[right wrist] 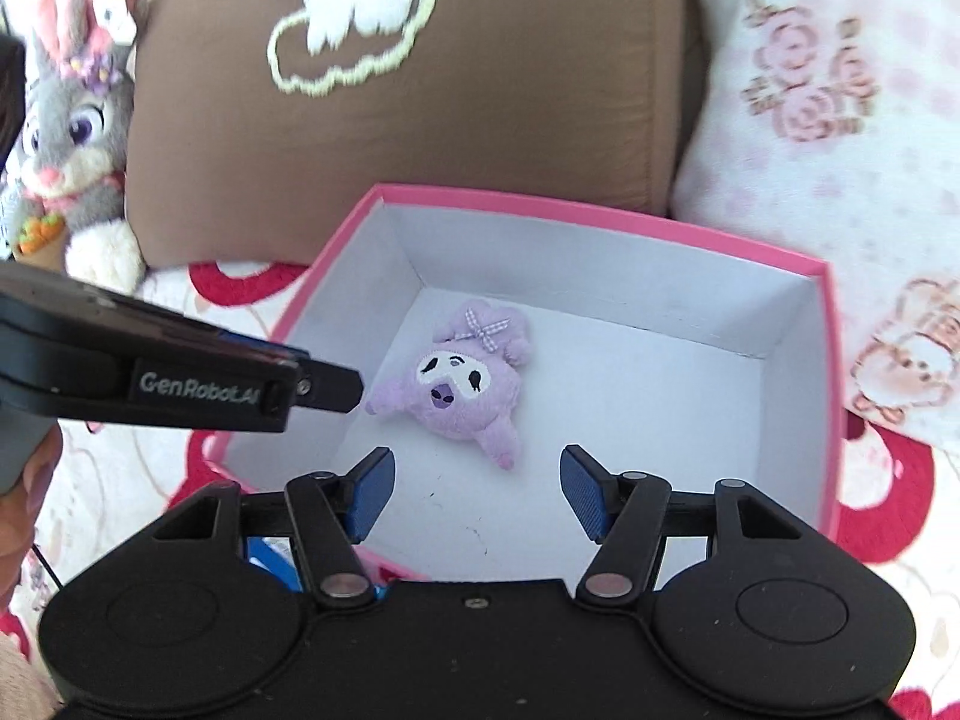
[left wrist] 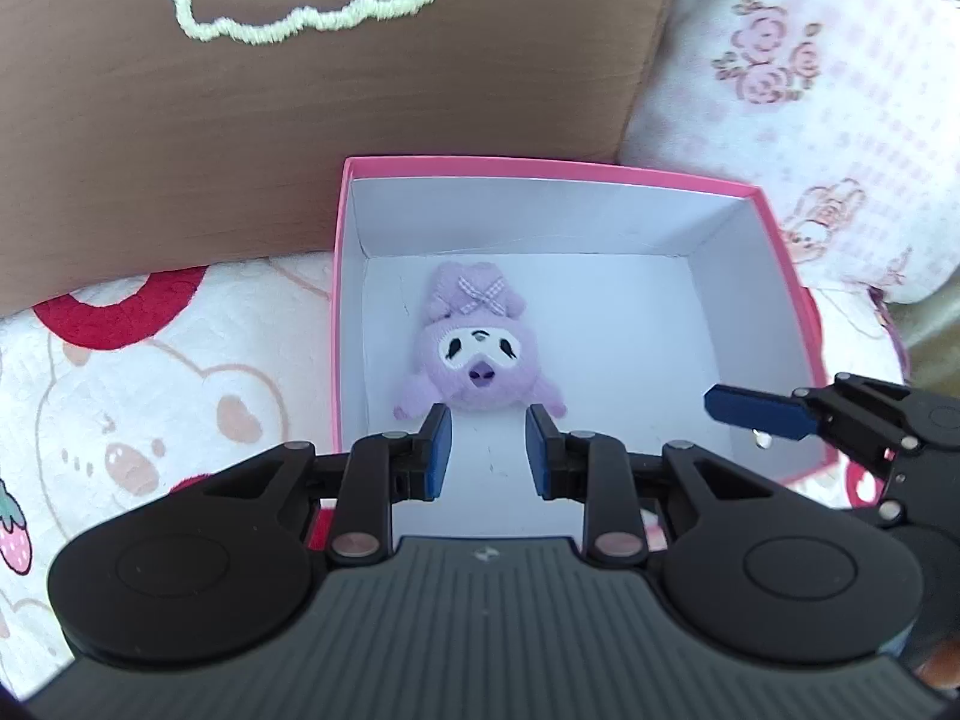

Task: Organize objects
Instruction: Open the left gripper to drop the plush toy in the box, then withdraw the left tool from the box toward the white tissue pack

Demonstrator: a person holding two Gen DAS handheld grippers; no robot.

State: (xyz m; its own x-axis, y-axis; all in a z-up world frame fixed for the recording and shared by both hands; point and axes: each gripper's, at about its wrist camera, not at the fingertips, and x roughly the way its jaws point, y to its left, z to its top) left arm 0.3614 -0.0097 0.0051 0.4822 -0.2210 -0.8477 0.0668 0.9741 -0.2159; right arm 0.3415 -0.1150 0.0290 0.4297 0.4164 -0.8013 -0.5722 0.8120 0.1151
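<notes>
A small purple plush toy (left wrist: pixel 474 354) (right wrist: pixel 462 384) with a gingham bow lies face up on the white floor of an open pink box (left wrist: pixel 540 167) (right wrist: pixel 600 210). My left gripper (left wrist: pixel 489 450) hovers over the box's near edge just short of the toy, its blue pads drawn close with nothing between them. In the right wrist view the left gripper (right wrist: pixel 324 390) reaches in from the left. My right gripper (right wrist: pixel 477 492) stands open above the box's near side, clear of the toy. One of its blue fingers (left wrist: pixel 756 414) shows at the right of the left wrist view.
A brown embroidered cushion (left wrist: pixel 300 90) (right wrist: pixel 420 120) stands behind the box and a white floral pillow (left wrist: pixel 810 90) is to its right. A grey rabbit plush (right wrist: pixel 72 138) leans at the far left. The box rests on a blanket (left wrist: pixel 150 390) printed with bears.
</notes>
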